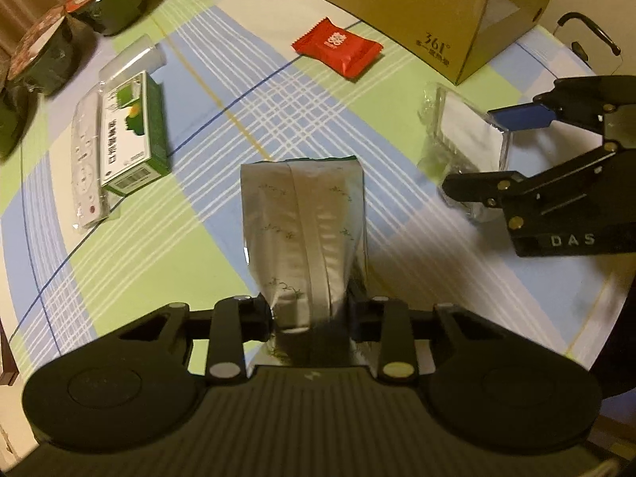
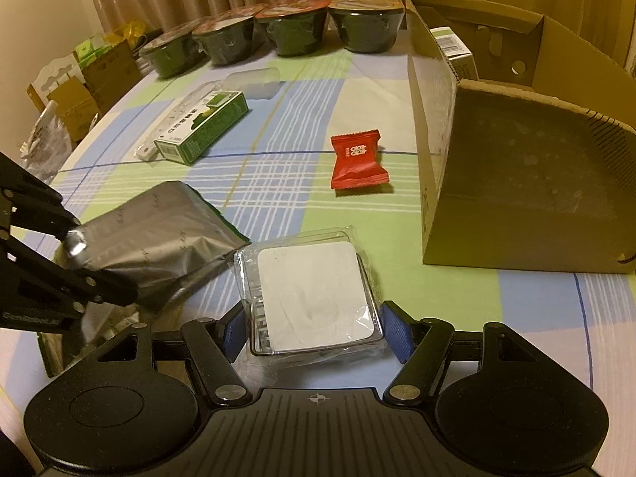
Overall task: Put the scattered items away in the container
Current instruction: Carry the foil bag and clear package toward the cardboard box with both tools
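My left gripper (image 1: pixel 312 318) is shut on the near end of a silver foil pouch (image 1: pixel 306 214), which juts forward over the checked tablecloth. In the right wrist view the left gripper (image 2: pixel 95 262) holds that pouch (image 2: pixel 159 230) at the left. My right gripper (image 2: pixel 316 332) has its blue pads (image 2: pixel 397 336) against both sides of a clear plastic box with a white lid (image 2: pixel 314 290). A red candy packet (image 2: pixel 359 159) lies between the grippers and the open cardboard box (image 2: pixel 516 183). A green carton (image 2: pixel 202 127) rests further left.
A white remote in a plastic sleeve (image 1: pixel 85 167) lies against the green carton (image 1: pixel 133 135), with a clear plastic piece (image 1: pixel 135 55) behind it. Several black bowls (image 2: pixel 294 28) line the far edge. The cardboard box (image 1: pixel 417 8) holds a small carton. The table edge curves at the right.
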Tool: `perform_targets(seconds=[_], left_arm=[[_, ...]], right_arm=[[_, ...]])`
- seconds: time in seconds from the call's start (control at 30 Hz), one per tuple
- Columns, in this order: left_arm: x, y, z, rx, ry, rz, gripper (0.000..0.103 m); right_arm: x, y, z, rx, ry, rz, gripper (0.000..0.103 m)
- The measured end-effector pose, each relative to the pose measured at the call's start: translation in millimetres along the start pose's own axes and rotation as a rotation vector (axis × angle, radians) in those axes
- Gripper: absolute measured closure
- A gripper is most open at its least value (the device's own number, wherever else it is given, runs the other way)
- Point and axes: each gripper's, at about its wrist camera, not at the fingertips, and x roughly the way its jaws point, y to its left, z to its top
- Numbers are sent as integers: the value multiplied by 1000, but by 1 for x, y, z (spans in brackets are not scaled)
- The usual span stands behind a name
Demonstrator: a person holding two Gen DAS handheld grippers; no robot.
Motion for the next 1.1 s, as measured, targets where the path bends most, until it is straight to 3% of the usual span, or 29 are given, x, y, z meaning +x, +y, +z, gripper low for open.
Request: perform_targets(seconds=[0.43, 1.1], left_arm=[[-16, 15, -21, -105, -42, -90, 75], [-36, 10, -30, -129, -67, -79, 75]], right_arm=[[1, 8, -1, -10, -1, 13, 32], [-27, 14, -6, -7, -16, -22, 32]])
